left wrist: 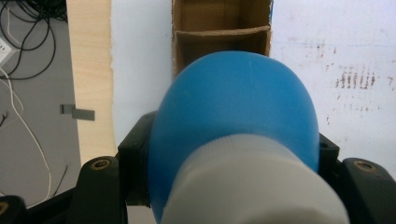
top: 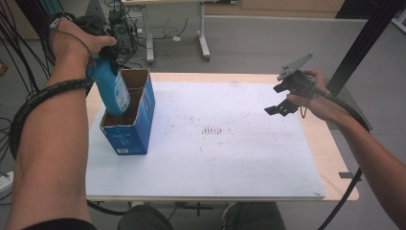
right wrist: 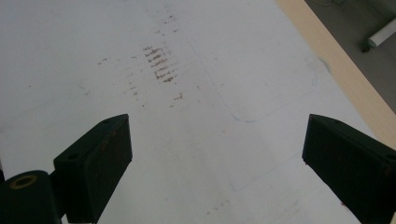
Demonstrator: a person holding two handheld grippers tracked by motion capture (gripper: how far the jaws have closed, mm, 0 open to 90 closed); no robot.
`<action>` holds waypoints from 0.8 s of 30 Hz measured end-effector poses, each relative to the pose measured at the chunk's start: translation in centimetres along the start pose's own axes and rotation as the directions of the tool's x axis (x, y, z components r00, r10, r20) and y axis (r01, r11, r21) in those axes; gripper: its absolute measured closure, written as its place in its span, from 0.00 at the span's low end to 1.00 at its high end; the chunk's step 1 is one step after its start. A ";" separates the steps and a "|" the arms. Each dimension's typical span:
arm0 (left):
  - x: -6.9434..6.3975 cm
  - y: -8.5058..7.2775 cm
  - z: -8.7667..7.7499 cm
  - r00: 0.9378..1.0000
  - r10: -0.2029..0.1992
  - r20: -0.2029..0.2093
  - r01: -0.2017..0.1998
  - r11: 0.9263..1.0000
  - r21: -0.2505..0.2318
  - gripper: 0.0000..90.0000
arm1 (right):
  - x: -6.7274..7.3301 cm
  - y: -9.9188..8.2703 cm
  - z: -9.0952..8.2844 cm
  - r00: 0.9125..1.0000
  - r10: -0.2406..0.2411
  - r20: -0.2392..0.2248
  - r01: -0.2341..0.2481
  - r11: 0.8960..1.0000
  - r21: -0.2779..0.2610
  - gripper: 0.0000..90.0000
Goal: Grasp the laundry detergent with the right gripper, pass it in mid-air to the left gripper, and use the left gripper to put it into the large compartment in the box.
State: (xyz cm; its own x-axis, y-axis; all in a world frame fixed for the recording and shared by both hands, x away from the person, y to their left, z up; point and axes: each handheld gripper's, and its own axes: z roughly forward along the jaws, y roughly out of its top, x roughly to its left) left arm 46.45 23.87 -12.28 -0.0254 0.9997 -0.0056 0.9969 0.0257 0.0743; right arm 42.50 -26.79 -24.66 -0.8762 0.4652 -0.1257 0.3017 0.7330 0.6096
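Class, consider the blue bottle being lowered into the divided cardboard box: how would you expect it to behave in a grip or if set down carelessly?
The blue bottle looks smooth and rounded, so it could slip or twist between the left gripper jaws. It is tall and narrow, so probably apt to tip, though the cardboard box compartment walls should steady it.

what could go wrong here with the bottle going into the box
The blue bottle enters the divided carton tilted, so its base could catch on the cardboard divider or rim. The carton stands unsupported near the mat's edge; the right tongs hover far off, so a push might tip or slide it.
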 end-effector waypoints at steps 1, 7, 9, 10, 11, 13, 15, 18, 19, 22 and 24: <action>0.0 0.0 0.0 1.000 0.000 0.000 0.000 1.000 0.000 0.41 | 0.0 0.0 0.1 1.000 0.001 -0.001 -0.001 1.000 -0.001 0.09; -0.4 0.1 1.8 1.000 0.018 -0.001 -0.018 1.000 0.000 0.41 | 0.1 -0.2 0.4 1.000 0.008 -0.004 -0.008 1.000 0.001 0.09; -0.6 0.0 2.4 1.000 0.022 0.002 -0.022 1.000 -0.005 0.41 | 0.0 -0.3 0.5 1.000 0.011 -0.004 -0.011 1.000 0.001 0.09; -0.6 0.0 2.4 1.000 0.022 0.002 -0.022 1.000 -0.005 0.41 | 0.0 -0.3 0.5 1.000 0.011 -0.004 -0.011 1.000 0.001 0.09; -0.7 0.0 3.0 1.000 0.026 0.007 -0.026 1.000 -0.006 0.41 | 0.1 -0.3 0.6 1.000 0.011 -0.005 -0.011 1.000 0.002 0.09; -0.8 0.0 3.4 1.000 0.027 0.010 -0.027 1.000 -0.008 0.41 | 0.1 -0.3 0.6 1.000 0.011 -0.005 -0.011 1.000 0.004 0.09; -1.0 0.1 4.2 0.999 0.032 0.010 -0.032 0.999 -0.004 0.41 | 0.1 -0.4 0.6 1.000 0.010 -0.003 -0.010 1.000 0.005 0.09; -1.1 0.1 5.1 0.999 0.037 0.007 -0.037 0.999 0.003 0.41 | 0.1 -0.5 0.5 1.000 0.014 -0.001 -0.014 1.000 0.005 0.09; -1.1 0.1 5.4 0.999 0.035 0.006 -0.035 0.999 0.001 0.41 | 0.0 -0.5 0.4 1.000 0.015 -0.001 -0.015 1.000 0.004 0.09; -1.0 0.1 6.3 0.999 0.035 0.002 -0.035 0.999 -0.005 0.41 | 0.0 -0.5 0.4 1.000 0.016 0.004 -0.016 1.000 0.002 0.09; -1.0 0.0 6.9 0.999 0.032 0.000 -0.032 0.999 -0.011 0.41 | 0.0 -0.6 0.4 1.000 0.016 0.006 -0.016 1.000 0.003 0.09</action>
State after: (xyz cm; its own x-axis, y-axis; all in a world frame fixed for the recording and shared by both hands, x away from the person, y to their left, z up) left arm 46.99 22.82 -19.11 0.0067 1.0000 -0.0034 0.9964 -0.0064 0.0850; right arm 42.51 -27.01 -25.33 -0.8690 0.4799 -0.1206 0.3167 0.7267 0.6096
